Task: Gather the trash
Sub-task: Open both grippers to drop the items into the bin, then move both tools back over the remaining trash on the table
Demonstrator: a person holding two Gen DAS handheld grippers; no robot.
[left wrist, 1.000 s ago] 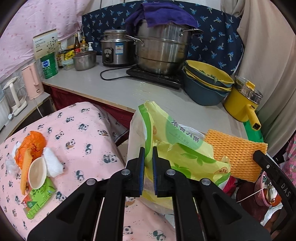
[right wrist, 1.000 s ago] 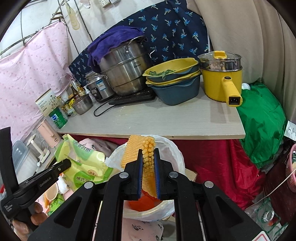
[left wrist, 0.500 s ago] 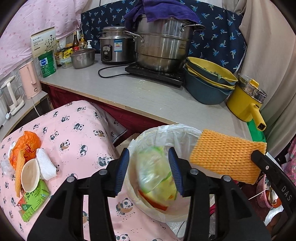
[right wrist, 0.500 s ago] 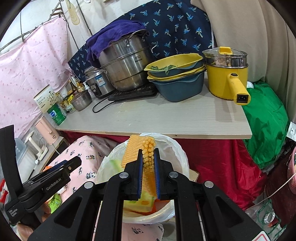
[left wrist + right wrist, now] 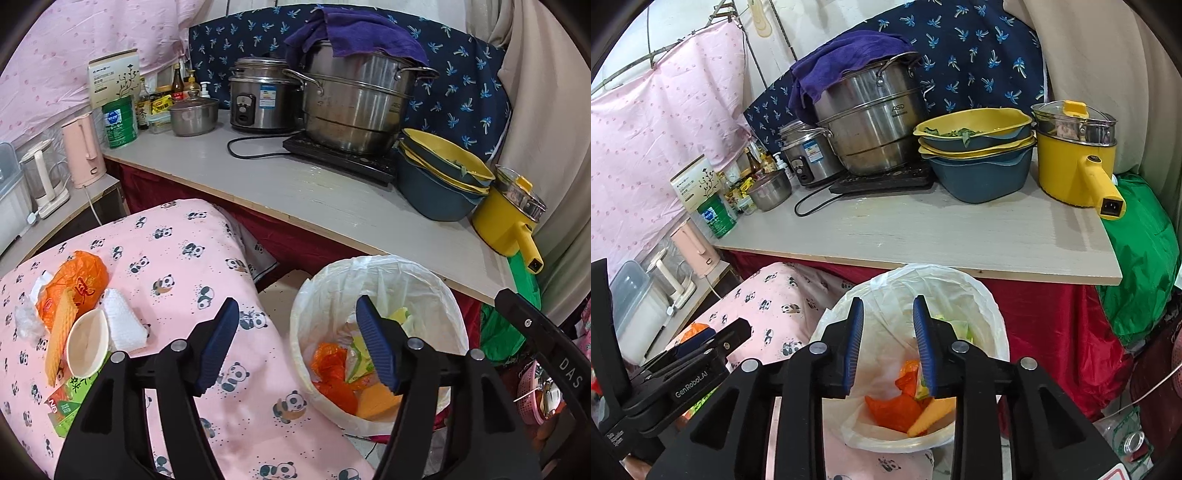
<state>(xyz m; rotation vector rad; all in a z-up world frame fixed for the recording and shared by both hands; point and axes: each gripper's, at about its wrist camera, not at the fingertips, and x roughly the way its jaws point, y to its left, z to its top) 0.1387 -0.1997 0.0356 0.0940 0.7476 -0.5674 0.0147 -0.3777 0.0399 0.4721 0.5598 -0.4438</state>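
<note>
A white-lined trash bin stands between the panda cloth and the counter. Inside lie an orange bag, the yellow-green packet and the orange foam net. My left gripper is open and empty, over the bin's left rim. My right gripper is open and empty above the bin. On the cloth at left remain an orange bag, a paper cup, white tissue, a foam strip and a green carton.
The pink panda-print cloth covers the near surface. A grey counter behind holds a steel pot, rice cooker, stacked basins and a yellow electric pot. A green bag hangs at right.
My left gripper opened and the yellow-green packet dropped into the bin. My right gripper then opened and the orange foam net fell in too.
</note>
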